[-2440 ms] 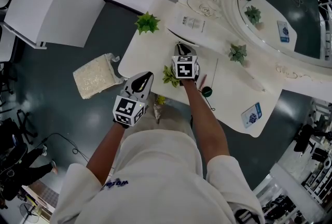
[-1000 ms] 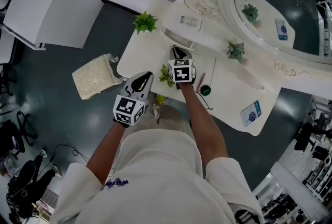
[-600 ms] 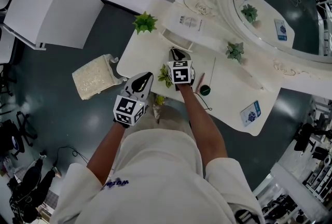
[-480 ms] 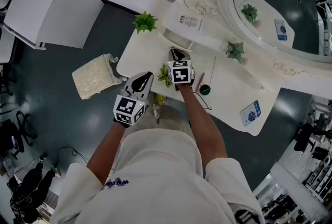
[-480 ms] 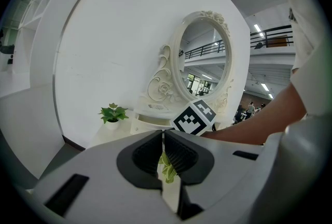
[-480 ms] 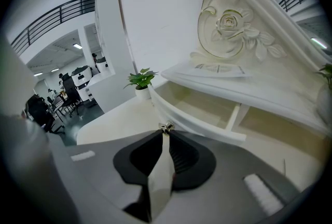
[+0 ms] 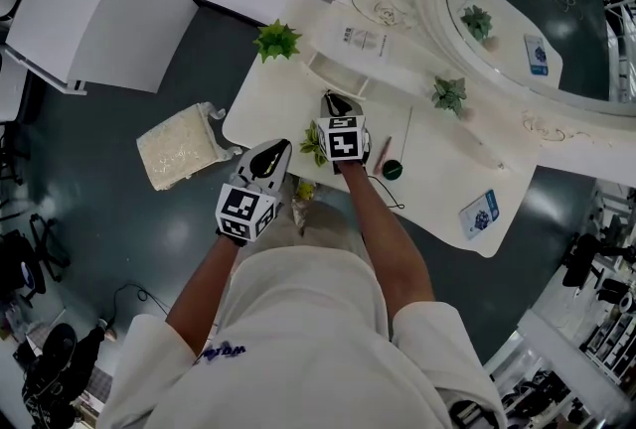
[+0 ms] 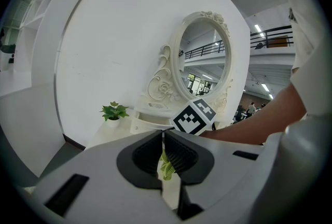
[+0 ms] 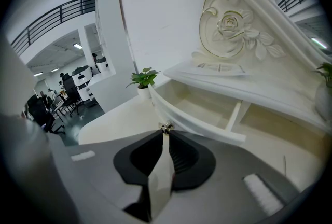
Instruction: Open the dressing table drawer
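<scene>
The white dressing table (image 7: 268, 104) has a small drawer (image 7: 336, 73) under its mirror shelf, and it stands pulled out. The right gripper view looks into the bare inside of this drawer (image 9: 207, 109). My right gripper (image 7: 329, 99) is shut on the small metal drawer knob (image 9: 166, 126), which sits right at the right gripper's (image 9: 166, 134) tips. My left gripper (image 7: 282, 148) hovers at the table's front edge, apart from the drawer. Seen in its own view, the left gripper (image 8: 163, 137) is shut with nothing held.
A potted plant (image 7: 277, 41) stands at the table's left corner, another (image 7: 449, 94) by the oval mirror (image 7: 527, 10), and a small one (image 7: 314, 141) beside my right hand. A dark round item (image 7: 393, 170) and a blue card (image 7: 481, 215) lie on the tabletop. A cushioned stool (image 7: 179, 147) stands left.
My right gripper has drawn back slightly toward me with the knob, bringing the drawer out a little further. The left gripper has kept still.
</scene>
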A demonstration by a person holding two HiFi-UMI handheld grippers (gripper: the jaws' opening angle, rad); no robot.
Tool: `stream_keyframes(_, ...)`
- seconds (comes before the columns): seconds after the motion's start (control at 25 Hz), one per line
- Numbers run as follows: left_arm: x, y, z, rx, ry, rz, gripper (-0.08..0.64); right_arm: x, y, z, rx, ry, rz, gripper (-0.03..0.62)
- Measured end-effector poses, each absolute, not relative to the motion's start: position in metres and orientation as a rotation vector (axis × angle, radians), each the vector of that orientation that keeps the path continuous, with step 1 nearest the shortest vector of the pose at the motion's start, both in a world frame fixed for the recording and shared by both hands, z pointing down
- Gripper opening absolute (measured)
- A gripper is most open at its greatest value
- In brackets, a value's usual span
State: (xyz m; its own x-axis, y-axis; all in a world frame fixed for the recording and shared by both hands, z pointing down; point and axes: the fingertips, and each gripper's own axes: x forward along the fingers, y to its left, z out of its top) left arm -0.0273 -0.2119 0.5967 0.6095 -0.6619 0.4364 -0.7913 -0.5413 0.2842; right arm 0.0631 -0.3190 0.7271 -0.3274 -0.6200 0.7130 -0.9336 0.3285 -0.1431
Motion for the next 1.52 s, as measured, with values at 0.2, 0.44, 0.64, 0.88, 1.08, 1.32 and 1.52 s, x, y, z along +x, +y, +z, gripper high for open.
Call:
stream_keyframes(0.2,-0.027,-0.211,0.598,2.38,-1.153,0.377,0.021,0.061,-0.318,0.726,1.36,-2.057,0.748,0.046)
stream_keyframes(0.44,-0.027,-0.21,0.599,2.377,-1.155,0.373,0.021,0.059,-0.313,0.727,1.354,-2.05,0.755,0.044)
stream_keyframes(0.64,-0.027,-0.211,0.599,2.374,-1.158,0.36,0.021,0.057,-0.311,0.726,1.349,-2.054,0.748,0.043)
stream_keyframes(0.88,-0.025,-0.209,0.601,2.368,-1.153,0.362,0.021,0.055,-0.308,0.726,1.355,-2.051,0.761,0.041)
stream_keyframes(1.08,-0.026,-0.206,0.606,2.359,-1.153,0.372,0.021,0.055,-0.307,0.726,1.357,-2.055,0.763,0.041)
stream_keyframes(1.32,-0.026,-0.207,0.606,2.358,-1.151,0.368,0.021,0.053,-0.305,0.726,1.366,-2.052,0.784,0.041)
stream_keyframes(1.52,-0.025,-0.208,0.605,2.361,-1.149,0.368,0.021,0.051,-0.303,0.724,1.372,-2.056,0.814,0.04)
